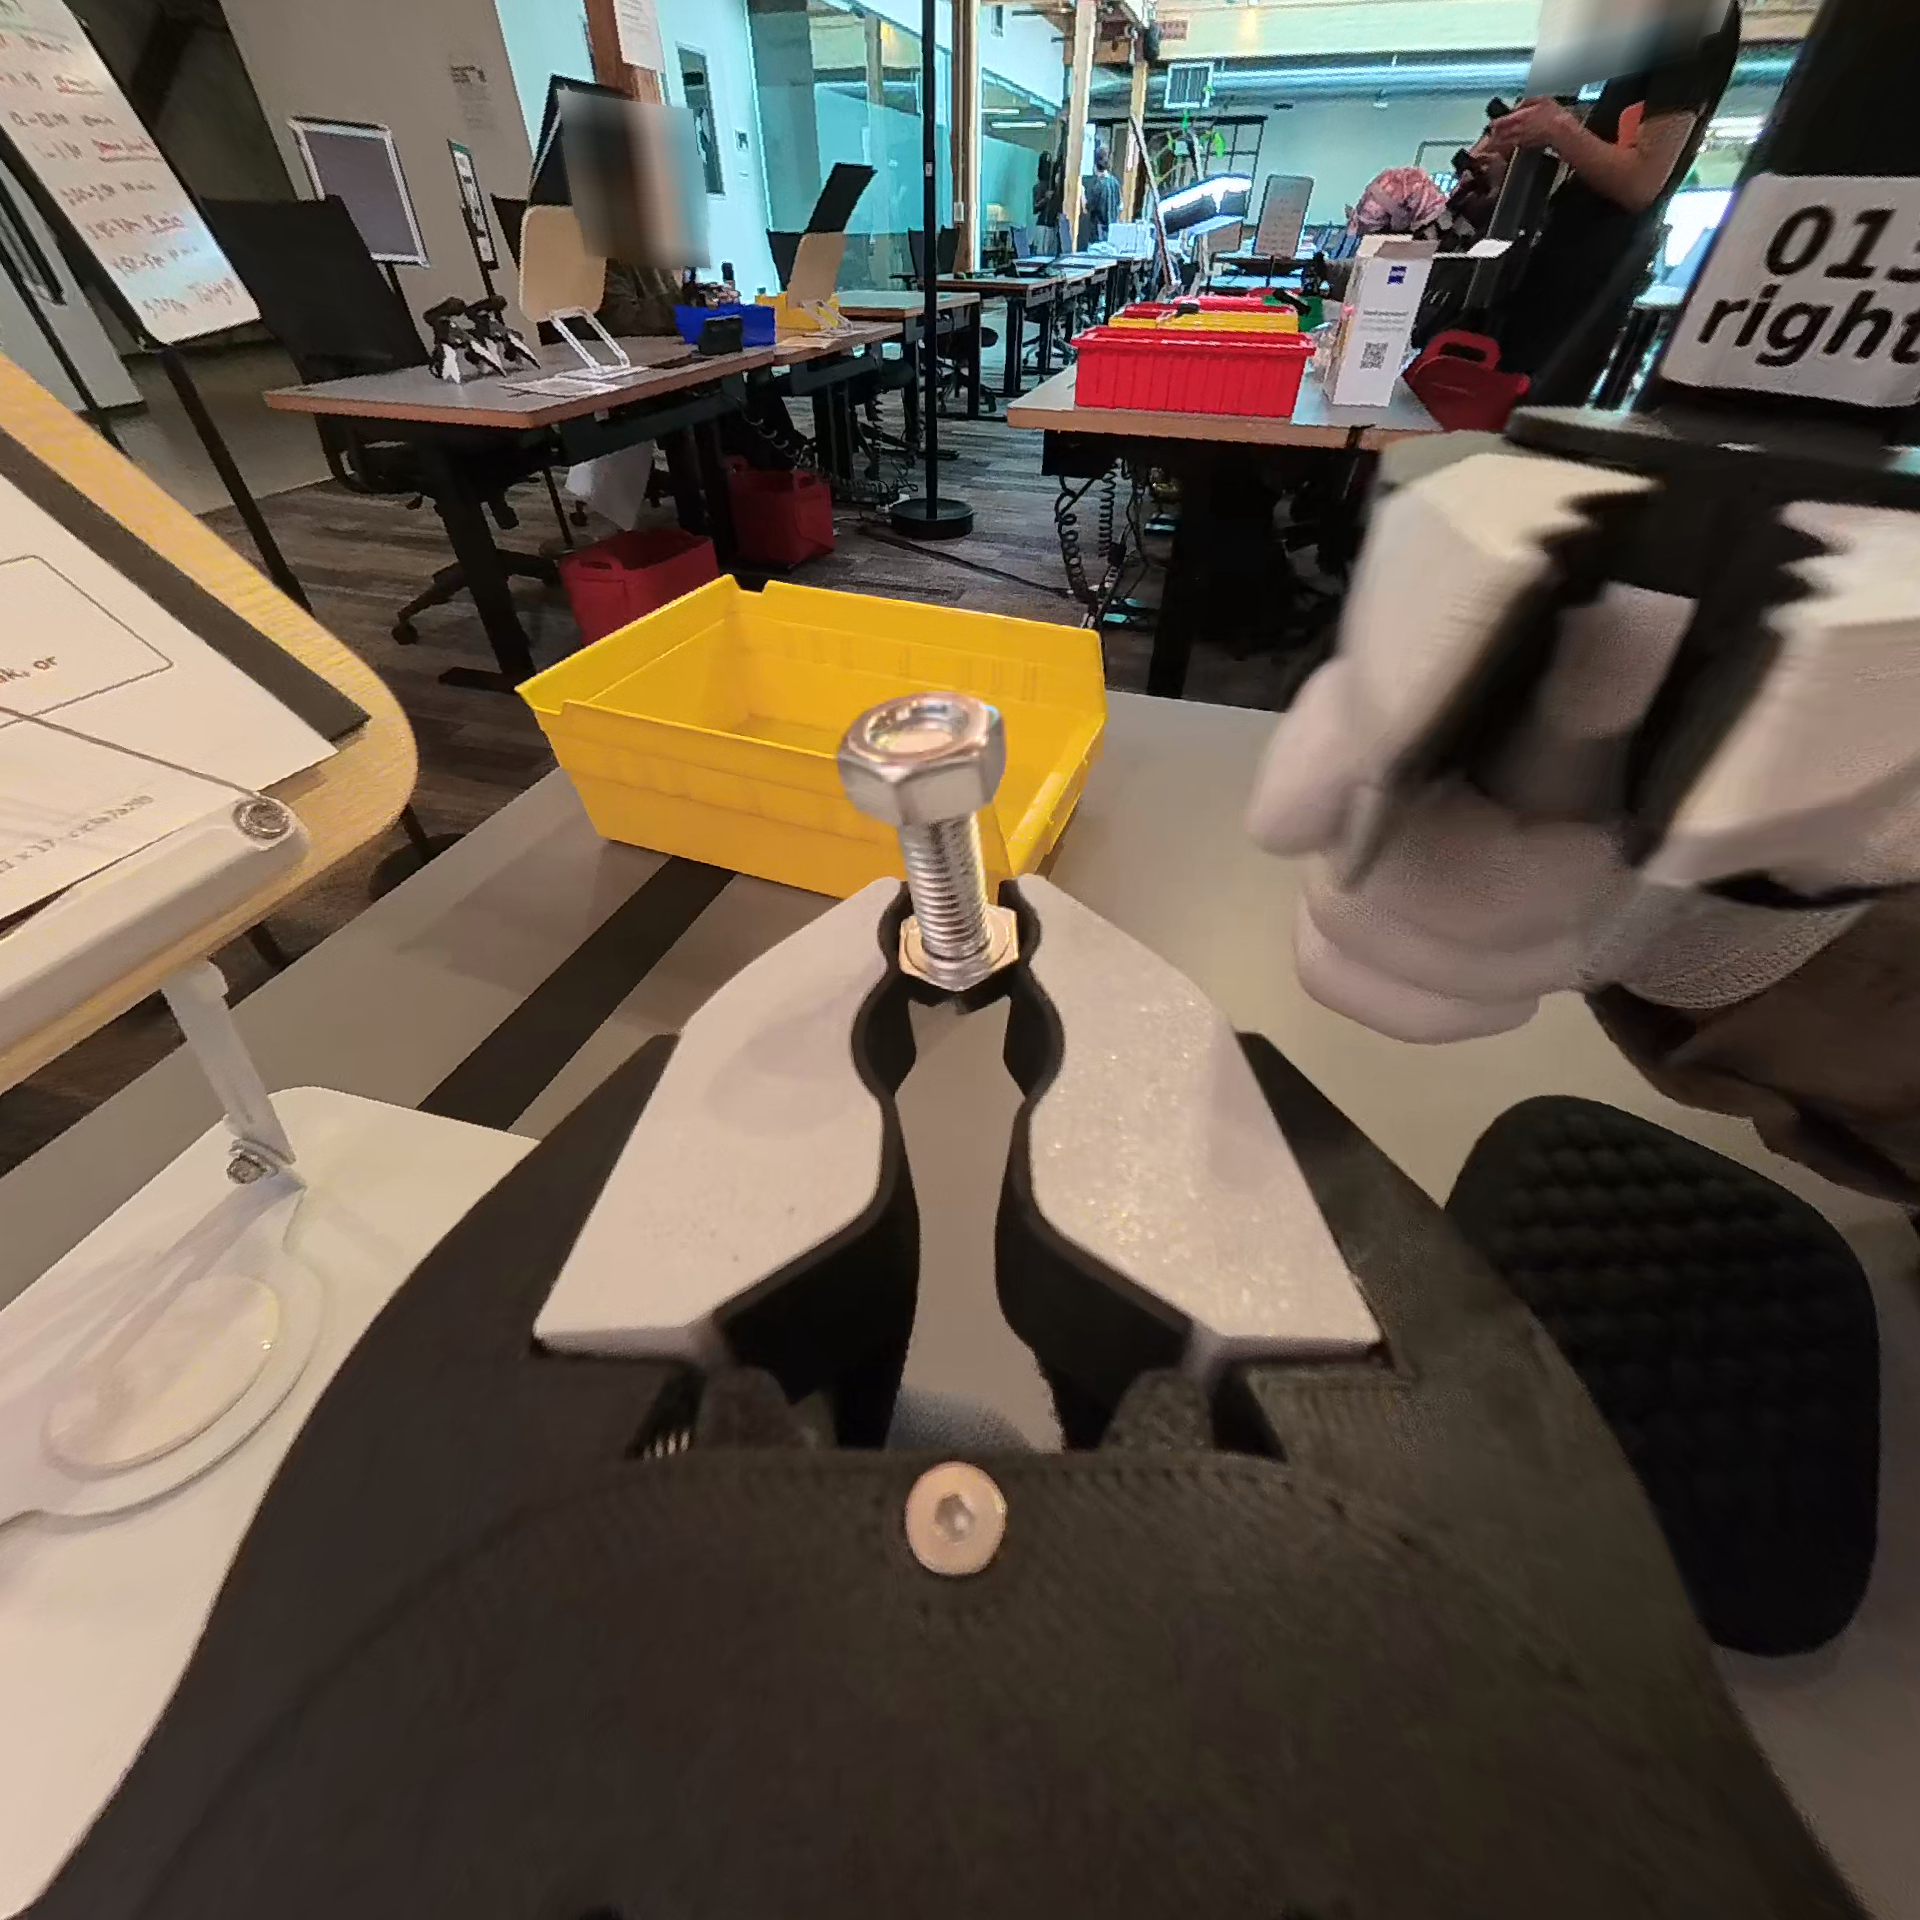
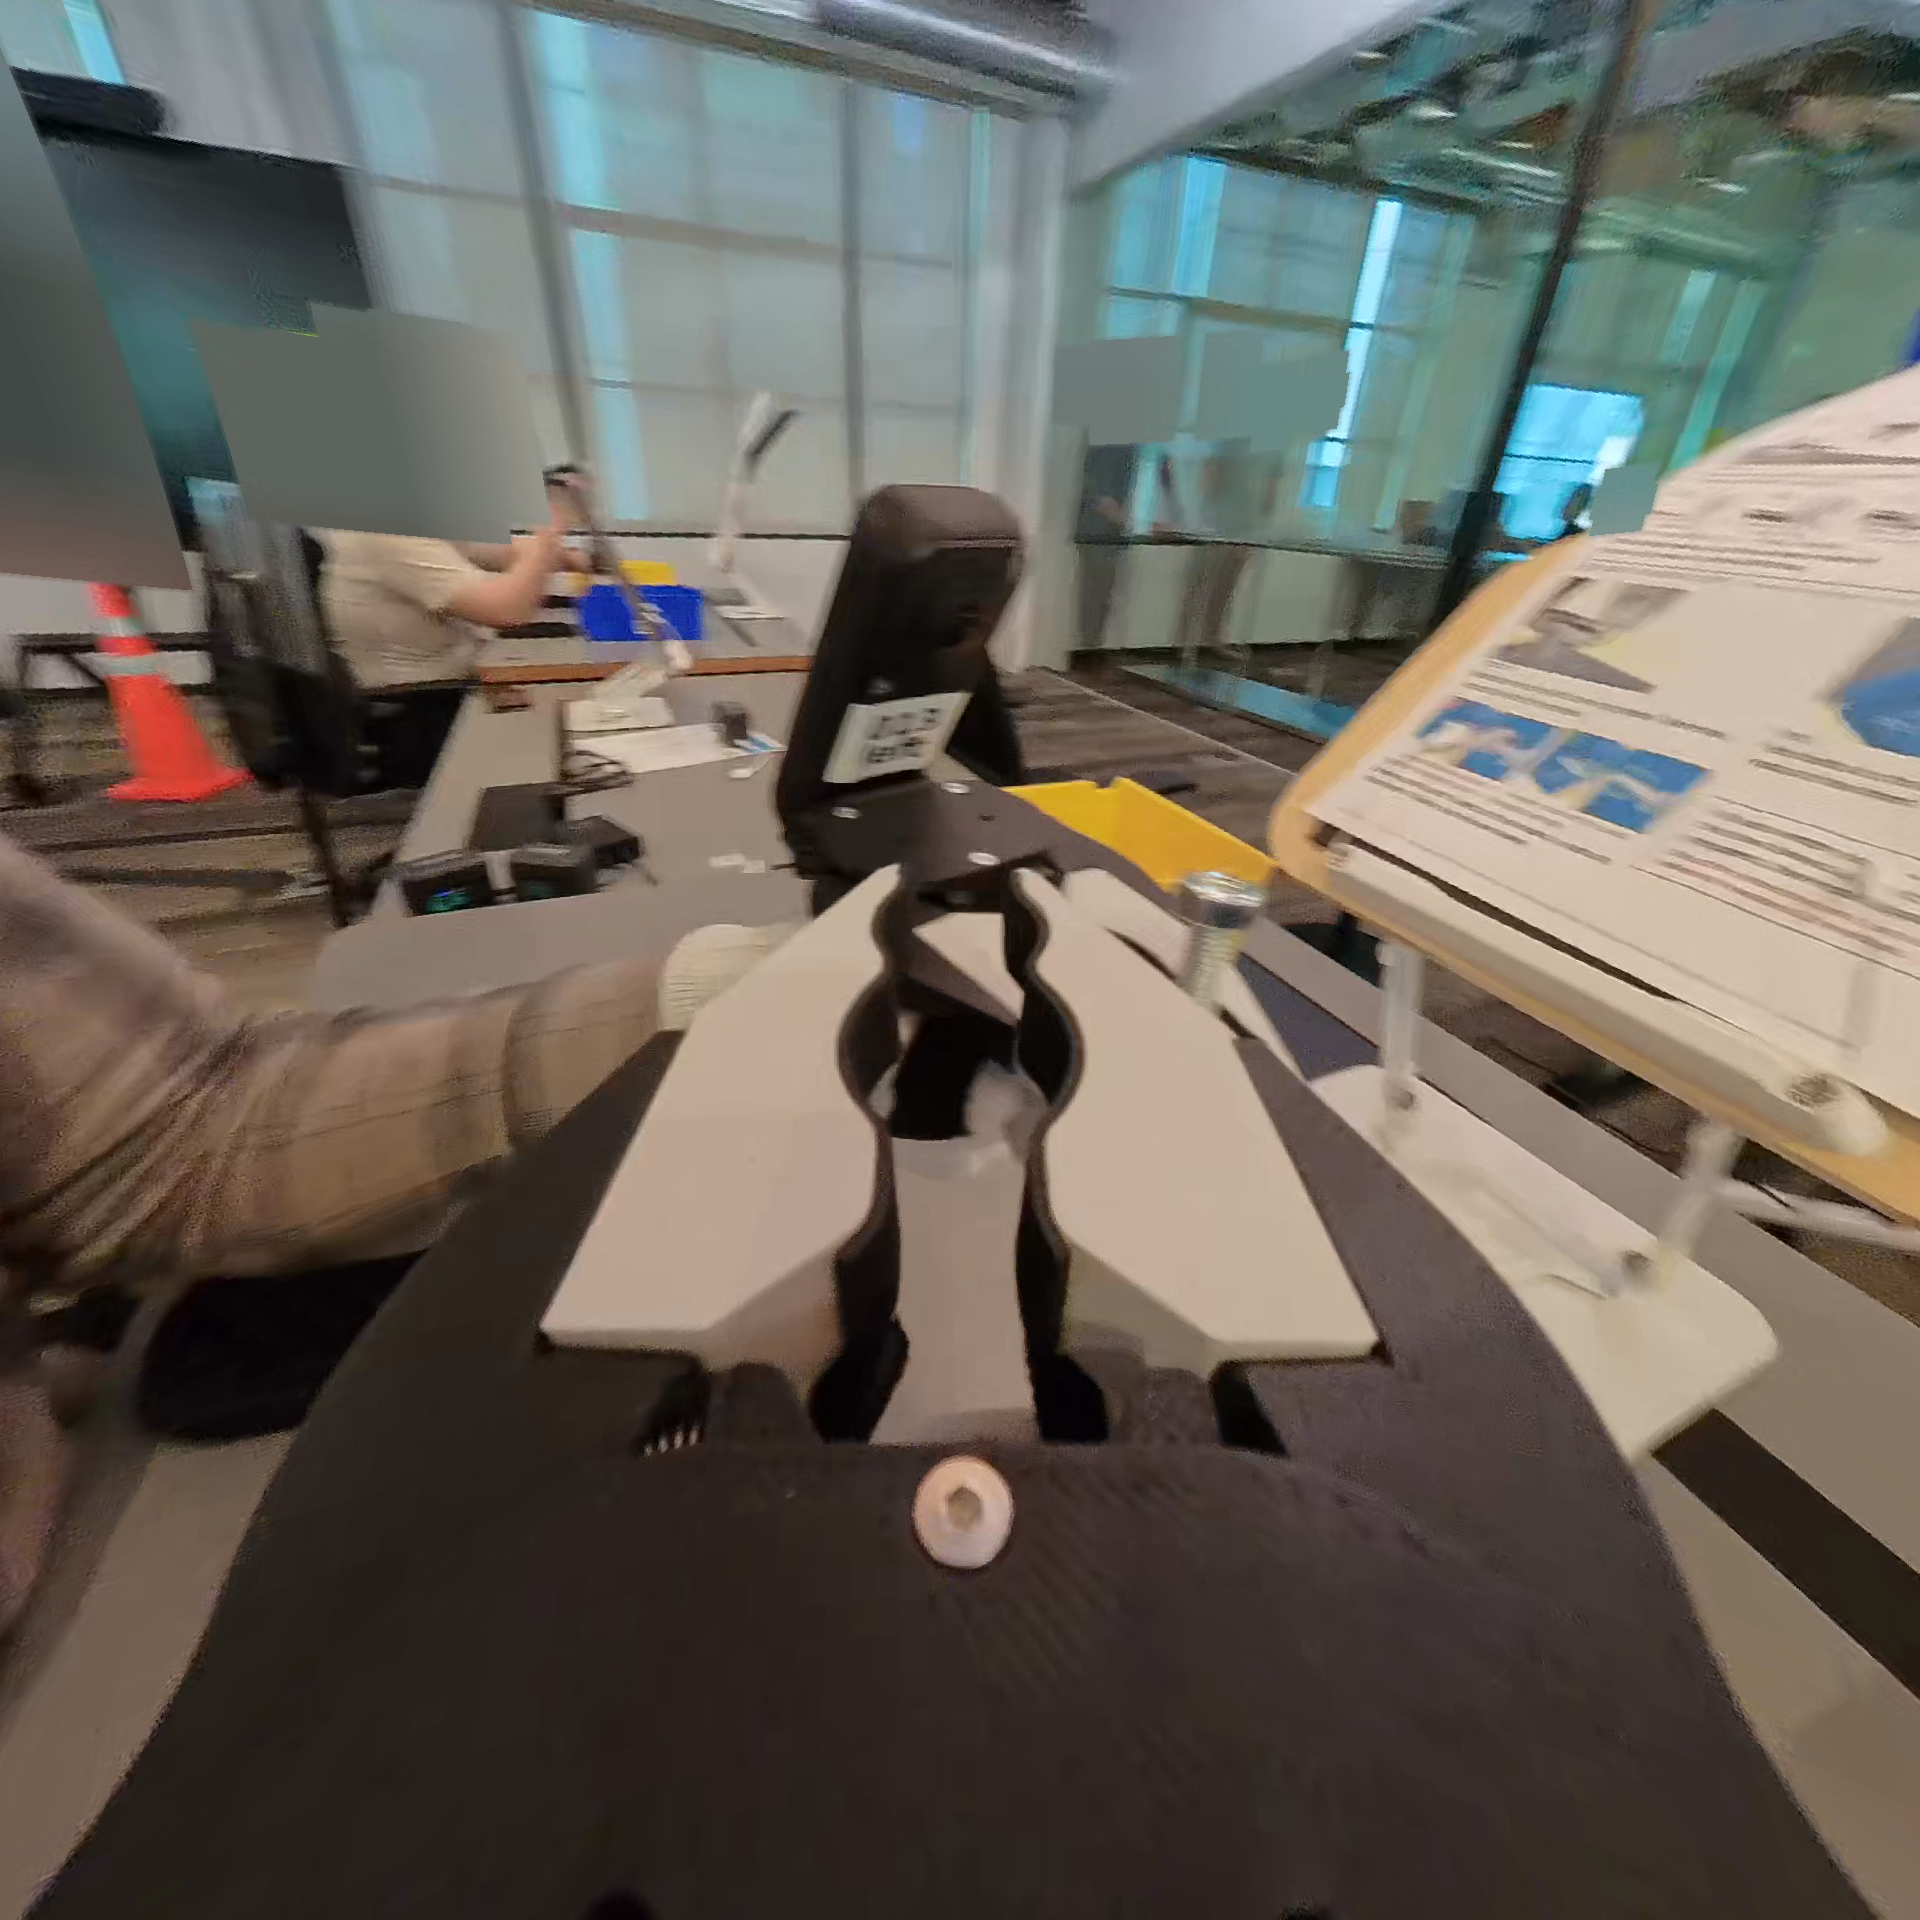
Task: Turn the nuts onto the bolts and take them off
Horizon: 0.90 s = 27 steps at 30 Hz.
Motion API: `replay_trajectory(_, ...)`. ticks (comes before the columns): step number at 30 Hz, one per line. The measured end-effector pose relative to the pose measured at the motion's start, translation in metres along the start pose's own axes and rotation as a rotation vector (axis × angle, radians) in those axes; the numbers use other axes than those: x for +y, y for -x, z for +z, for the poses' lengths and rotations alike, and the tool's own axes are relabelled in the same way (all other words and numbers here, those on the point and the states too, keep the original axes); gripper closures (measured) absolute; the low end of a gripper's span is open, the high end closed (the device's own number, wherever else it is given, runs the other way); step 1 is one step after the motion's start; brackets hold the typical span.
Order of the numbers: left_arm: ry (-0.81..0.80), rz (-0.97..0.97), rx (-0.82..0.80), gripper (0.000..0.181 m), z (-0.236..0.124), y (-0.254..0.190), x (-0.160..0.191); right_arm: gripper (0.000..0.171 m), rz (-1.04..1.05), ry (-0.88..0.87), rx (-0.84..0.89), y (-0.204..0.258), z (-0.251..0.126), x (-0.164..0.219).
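Left wrist view first: the left gripper (image 1: 961,940) is seen closed on a nut (image 1: 954,948), which is pinched between the fingertips (image 1: 831,935). A bolt (image 1: 930,821) is threaded into that nut and stands upright above it, head up, with most of its thread exposed between head and nut. Behind it a yellow bin (image 1: 727,769) is set on the grey table (image 1: 499,935). To the right, the right gripper (image 1: 1558,748) is held in a white-gloved hand (image 1: 1434,883), apart from the bolt and blurred; whether its jaws are open cannot be told from this side. At the left edge a tilted board with paper (image 1: 135,727) is carried on a white stand (image 1: 177,1299).

Right wrist view: the right gripper (image 2: 956,914) is shown with nothing between its fingers, the jaws slightly parted at the tips. Beyond them the left gripper (image 2: 1195,940) is seen with the bolt (image 2: 1218,930) rising from it, just right of the right fingertips. The yellow bin (image 2: 1143,826) is partly hidden behind. The board (image 2: 1621,790) is at the right, and a sleeve (image 2: 312,1101) crosses from the left.
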<state>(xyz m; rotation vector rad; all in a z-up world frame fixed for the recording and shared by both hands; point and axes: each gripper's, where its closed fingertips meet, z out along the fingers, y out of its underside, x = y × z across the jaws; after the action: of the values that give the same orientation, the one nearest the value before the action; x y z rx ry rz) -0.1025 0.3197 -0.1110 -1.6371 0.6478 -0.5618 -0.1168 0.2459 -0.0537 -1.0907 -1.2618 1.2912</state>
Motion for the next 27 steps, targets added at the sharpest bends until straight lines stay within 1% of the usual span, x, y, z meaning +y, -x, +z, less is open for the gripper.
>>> replay_trajectory(2, 0.000, -0.002, 0.002, 0.167, 0.000, 0.000, 0.000, 0.136, 0.005, 0.010, 0.070, -0.016, -0.002, 0.002)
replay_trajectory(4, 0.007, 0.005, 0.002, 0.167, 0.002, -0.002, 0.001, 0.100, 0.040, 0.024, 0.119, -0.028, 0.001, 0.005)
replay_trajectory(5, 0.011, 0.003, 0.005, 0.167, 0.002, -0.003, 0.002, 0.088, 0.035, 0.044, 0.135, -0.030, 0.004, 0.009)
replay_trajectory(6, 0.018, 0.005, 0.007, 0.167, 0.003, -0.003, 0.003, 0.081, 0.027, 0.058, 0.147, -0.032, 0.006, 0.011)
replay_trajectory(7, 0.024, 0.008, 0.004, 0.167, 0.003, -0.003, 0.004, 0.076, 0.026, 0.070, 0.144, -0.031, 0.009, 0.014)
replay_trajectory(8, 0.029, 0.005, 0.002, 0.167, 0.003, -0.002, 0.004, 0.077, 0.029, 0.074, 0.135, -0.029, 0.011, 0.015)
replay_trajectory(9, 0.033, 0.001, 0.003, 0.167, 0.003, -0.002, 0.005, 0.083, 0.032, 0.073, 0.119, -0.026, 0.012, 0.015)
replay_trajectory(10, 0.037, 0.001, 0.001, 0.167, 0.003, -0.001, 0.005, 0.094, 0.032, 0.074, 0.100, -0.022, 0.012, 0.016)
replay_trajectory(11, 0.040, -0.002, -0.003, 0.167, 0.002, 0.000, 0.006, 0.094, 0.028, 0.074, 0.097, -0.020, 0.011, 0.015)
replay_trajectory(12, 0.043, -0.010, -0.009, 0.167, 0.002, 0.001, 0.006, 0.111, 0.010, 0.059, 0.048, -0.011, 0.007, 0.012)
replay_trajectory(13, 0.051, -0.014, -0.012, 0.167, 0.001, 0.003, 0.007, 0.171, -0.003, -0.003, -0.113, 0.016, 0.000, 0.003)
replay_trajectory(14, 0.055, -0.012, -0.009, 0.167, 0.001, 0.003, 0.009, 0.171, 0.034, -0.066, -0.162, 0.023, -0.007, -0.007)
replay_trajectory(15, 0.052, -0.010, -0.002, 0.167, 0.001, 0.002, 0.009, 0.168, 0.067, -0.069, -0.095, 0.009, -0.009, -0.007)
replay_trajectory(18, 0.058, -0.006, 0.008, 0.167, 0.003, -0.001, 0.009, 0.104, 0.097, -0.018, 0.060, -0.024, -0.008, 0.005)
replay_trajectory(19, 0.061, -0.001, 0.010, 0.167, 0.004, -0.003, 0.009, 0.090, 0.090, 0.006, 0.078, -0.028, -0.005, 0.009)
replay_trajectory(20, 0.064, 0.001, 0.013, 0.167, 0.005, -0.004, 0.009, 0.081, 0.071, 0.026, 0.087, -0.028, -0.001, 0.013)
replay_trajectory(21, 0.065, 0.002, 0.014, 0.167, 0.006, -0.005, 0.010, 0.078, 0.059, 0.045, 0.098, -0.030, 0.002, 0.016)
replay_trajectory(22, 0.067, 0.000, 0.012, 0.167, 0.006, -0.005, 0.010, 0.078, 0.060, 0.064, 0.088, -0.028, 0.005, 0.019)
replay_trajectory(24, 0.065, -0.003, 0.008, 0.167, 0.005, -0.003, 0.010, 0.093, 0.049, 0.072, 0.030, -0.015, 0.005, 0.019)
replay_trajectory(25, 0.060, -0.014, 0.005, 0.167, 0.004, -0.001, 0.009, 0.147, 0.023, 0.049, -0.080, 0.004, 0.000, 0.015)
replay_trajectory(26, 0.060, -0.013, -0.003, 0.167, 0.003, 0.001, 0.010, 0.155, 0.022, -0.012, -0.147, 0.017, -0.005, 0.005)
replay_trajectory(27, 0.062, -0.011, 0.004, 0.167, 0.002, 0.001, 0.010, 0.162, 0.040, -0.030, -0.079, 0.005, -0.007, 0.001)
